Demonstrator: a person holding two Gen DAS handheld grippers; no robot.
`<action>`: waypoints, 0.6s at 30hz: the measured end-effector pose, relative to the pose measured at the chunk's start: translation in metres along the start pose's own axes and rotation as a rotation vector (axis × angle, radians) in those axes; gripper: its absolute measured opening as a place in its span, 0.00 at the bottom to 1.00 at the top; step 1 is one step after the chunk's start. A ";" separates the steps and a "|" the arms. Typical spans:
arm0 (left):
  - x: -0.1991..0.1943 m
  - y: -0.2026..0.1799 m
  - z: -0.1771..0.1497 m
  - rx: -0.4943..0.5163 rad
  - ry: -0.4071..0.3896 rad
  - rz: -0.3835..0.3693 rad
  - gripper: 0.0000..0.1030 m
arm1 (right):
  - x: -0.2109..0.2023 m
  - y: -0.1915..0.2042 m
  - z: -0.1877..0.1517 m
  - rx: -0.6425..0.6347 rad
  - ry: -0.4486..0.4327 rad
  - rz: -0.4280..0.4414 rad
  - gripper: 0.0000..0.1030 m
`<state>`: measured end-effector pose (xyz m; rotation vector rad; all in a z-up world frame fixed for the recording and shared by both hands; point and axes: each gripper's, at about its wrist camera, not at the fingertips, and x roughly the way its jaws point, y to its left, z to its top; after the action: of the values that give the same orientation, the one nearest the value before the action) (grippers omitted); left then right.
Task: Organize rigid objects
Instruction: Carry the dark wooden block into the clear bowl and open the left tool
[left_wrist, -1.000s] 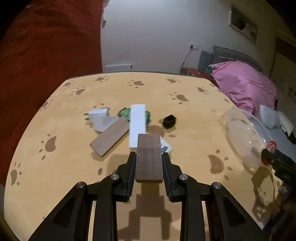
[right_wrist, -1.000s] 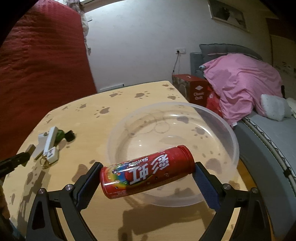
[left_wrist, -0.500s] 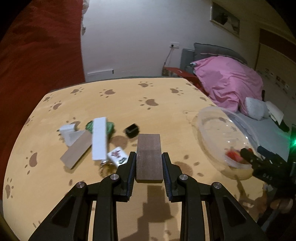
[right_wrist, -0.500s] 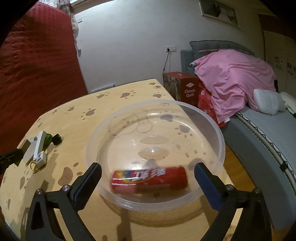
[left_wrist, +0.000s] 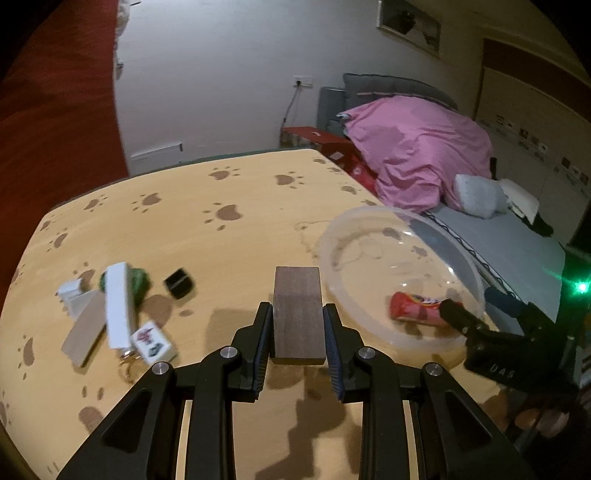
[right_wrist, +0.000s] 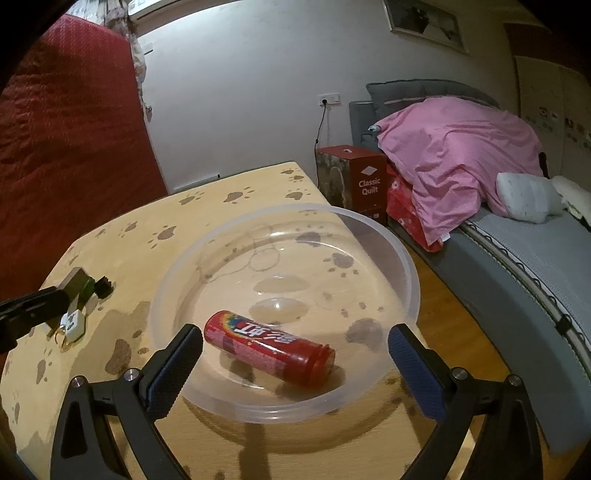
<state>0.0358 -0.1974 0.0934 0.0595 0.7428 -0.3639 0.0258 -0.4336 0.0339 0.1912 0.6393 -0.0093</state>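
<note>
Wood block heading for the bowl

The left gripper (left_wrist: 298, 328) squeezes the dark block (left_wrist: 297, 314) beside the clear bowl (right_wrist: 402, 266). The right gripper (right_wrist: 291, 354) gapes empty over the red can (right_wrist: 269, 345) inside. They might bump.

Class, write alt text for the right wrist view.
A red candy tube lies on its side in a clear plastic bowl on a paw-print table, with the open right hand-held gripper just in front of it.
</note>
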 end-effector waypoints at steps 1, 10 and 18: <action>0.003 -0.005 0.003 0.007 0.002 -0.009 0.27 | 0.000 -0.001 0.000 0.002 0.000 0.000 0.99; 0.021 -0.035 0.019 0.057 0.009 -0.070 0.27 | 0.002 -0.012 0.001 0.025 0.002 -0.011 0.99; 0.043 -0.051 0.028 0.084 0.030 -0.114 0.27 | 0.002 -0.013 0.002 0.035 -0.005 -0.023 0.99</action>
<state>0.0655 -0.2637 0.0891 0.1024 0.7626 -0.5036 0.0277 -0.4468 0.0315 0.2178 0.6366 -0.0436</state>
